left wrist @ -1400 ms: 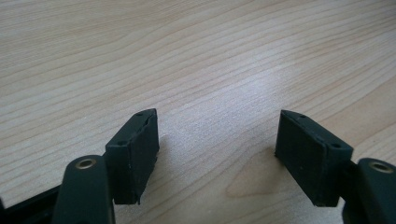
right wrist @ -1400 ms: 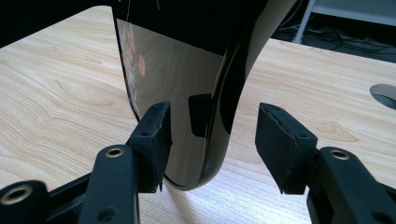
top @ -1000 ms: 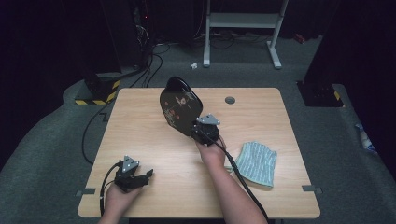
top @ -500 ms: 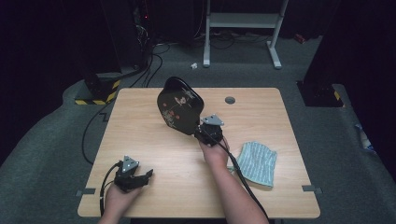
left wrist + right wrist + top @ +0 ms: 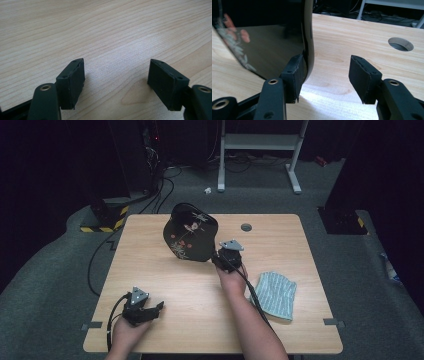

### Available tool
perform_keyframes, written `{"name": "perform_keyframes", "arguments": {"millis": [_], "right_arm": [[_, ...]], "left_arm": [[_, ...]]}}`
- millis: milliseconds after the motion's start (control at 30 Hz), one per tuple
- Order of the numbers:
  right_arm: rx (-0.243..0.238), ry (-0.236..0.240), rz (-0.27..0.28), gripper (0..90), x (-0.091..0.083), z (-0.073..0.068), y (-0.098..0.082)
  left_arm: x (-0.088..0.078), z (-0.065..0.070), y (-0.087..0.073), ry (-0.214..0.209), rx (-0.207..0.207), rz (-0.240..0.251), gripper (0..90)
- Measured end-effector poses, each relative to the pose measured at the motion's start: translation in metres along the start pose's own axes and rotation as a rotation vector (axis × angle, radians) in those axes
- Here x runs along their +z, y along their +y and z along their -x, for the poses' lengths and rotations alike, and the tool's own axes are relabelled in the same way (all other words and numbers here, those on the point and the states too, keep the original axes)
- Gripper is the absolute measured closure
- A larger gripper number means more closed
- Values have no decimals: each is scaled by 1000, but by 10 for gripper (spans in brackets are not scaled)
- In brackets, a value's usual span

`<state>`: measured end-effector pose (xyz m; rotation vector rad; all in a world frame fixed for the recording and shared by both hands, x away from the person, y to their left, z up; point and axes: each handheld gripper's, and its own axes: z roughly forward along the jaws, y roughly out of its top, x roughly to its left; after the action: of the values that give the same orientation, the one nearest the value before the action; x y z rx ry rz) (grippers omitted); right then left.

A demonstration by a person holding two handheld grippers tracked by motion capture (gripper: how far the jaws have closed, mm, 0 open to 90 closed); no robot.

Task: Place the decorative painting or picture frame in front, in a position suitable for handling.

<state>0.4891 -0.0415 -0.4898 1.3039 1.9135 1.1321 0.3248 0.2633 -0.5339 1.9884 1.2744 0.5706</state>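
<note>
A black lacquered plate (image 5: 190, 232) with a painted flower pattern stands tilted on its edge at the middle back of the wooden table (image 5: 165, 280). My right gripper (image 5: 216, 260) is at its lower right rim. In the right gripper view the plate's rim (image 5: 308, 45) rests against the left pad (image 5: 295, 72) of my right gripper (image 5: 327, 72), while the right pad stands well apart from it, so the jaws are open. My left gripper (image 5: 157, 309) lies near the table's front left, and my left gripper (image 5: 115, 80) has its jaws open over bare wood.
A blue-and-white striped cloth (image 5: 275, 295) lies crumpled at the right, beside my right forearm. A round cable hole (image 5: 246, 227) sits in the table behind the right gripper (image 5: 400, 43). Cables and a white desk frame (image 5: 260, 150) are on the floor beyond the table.
The plate has turned to show more of its painted face and shifted slightly left. My right gripper has moved a little right and back along its rim. The left gripper has kept still.
</note>
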Motion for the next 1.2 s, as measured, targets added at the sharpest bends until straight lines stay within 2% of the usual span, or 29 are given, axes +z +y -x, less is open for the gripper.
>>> {"name": "perform_keyframes", "arguments": {"millis": [233,333,467,600,667,700,767,867,900,967,1000,1033,1100,1133,1200], "right_arm": [[-1,-26,-15,455,18,4,7],[-3,-24,-34,454,24,4,11],[-9,-26,-28,456,30,3,15],[-14,-16,-32,479,36,1,21],[-2,-4,-39,487,39,1,22],[6,22,-67,488,42,2,25],[-1,22,-75,487,41,1,26],[18,48,-70,484,27,4,26],[9,62,-53,474,16,4,24],[4,69,-47,469,10,5,23],[1,88,-37,464,-1,5,21],[-8,124,-12,458,-19,5,17],[-44,143,10,453,-42,4,11],[-44,143,10,453,-42,4,11],[-77,155,18,439,-66,4,1]], "left_arm": [[0,0,0,0,-1,0,298],[0,0,0,-2,0,0,296],[0,0,0,-2,1,0,294],[0,0,0,-3,1,0,294],[0,0,0,-5,3,-1,294],[0,-1,0,-7,-2,1,303],[1,-1,1,-3,-4,1,304],[1,-2,1,-2,-2,-1,303],[1,-1,1,-1,-4,-1,303],[1,-1,1,-1,-4,-1,303],[1,-1,1,-2,-4,-1,303],[1,-2,1,-1,-4,0,313],[1,-2,1,8,-14,3,330],[1,-3,1,13,-18,3,330],[2,-3,2,21,-19,4,333]]}}
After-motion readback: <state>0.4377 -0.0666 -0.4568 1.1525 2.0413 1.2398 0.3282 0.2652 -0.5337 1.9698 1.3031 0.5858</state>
